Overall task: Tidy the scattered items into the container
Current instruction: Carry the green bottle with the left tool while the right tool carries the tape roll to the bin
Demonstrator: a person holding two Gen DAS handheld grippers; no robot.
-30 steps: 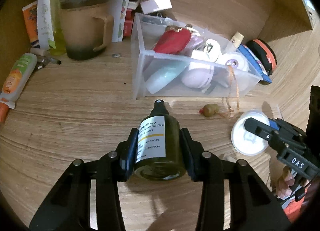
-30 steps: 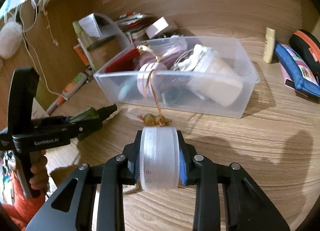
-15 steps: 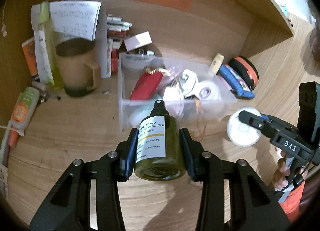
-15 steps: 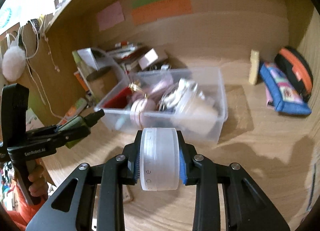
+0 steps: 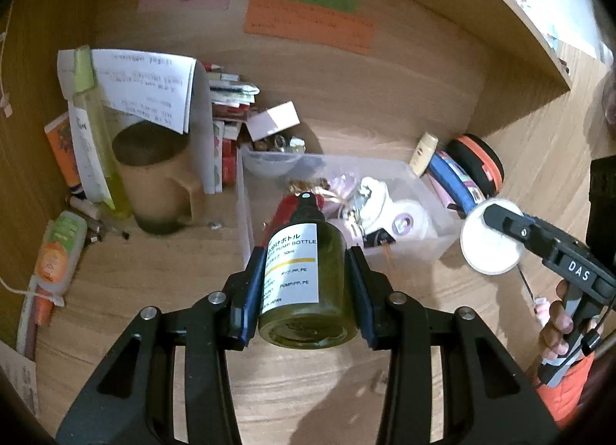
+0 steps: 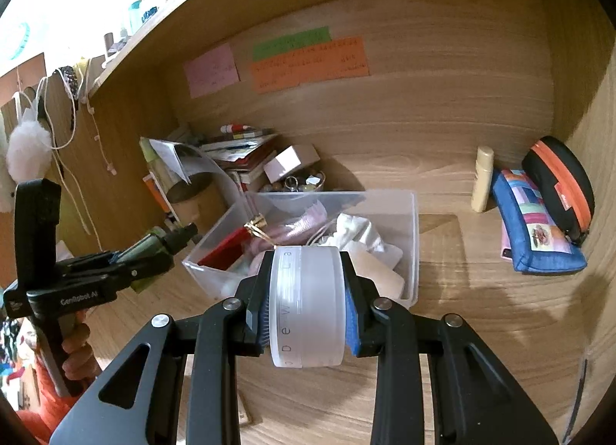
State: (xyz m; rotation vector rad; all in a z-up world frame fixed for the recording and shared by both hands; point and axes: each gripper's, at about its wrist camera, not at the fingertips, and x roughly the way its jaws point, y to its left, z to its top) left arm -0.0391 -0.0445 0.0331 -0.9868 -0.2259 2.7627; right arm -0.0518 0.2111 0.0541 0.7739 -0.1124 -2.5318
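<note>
Container (image 5: 431,248) contents partly hidden behind gripped pump bottle (image 5: 304,275).

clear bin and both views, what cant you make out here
- Left wrist view: the green bottle, held in the left gripper, hides the near middle of the clear bin.
- Right wrist view: the white jar, held in the right gripper, covers the bin's near wall.
- Both views: writing on the orange note is too small to read.
- Left wrist view: the mug's inside is too dark.
</note>
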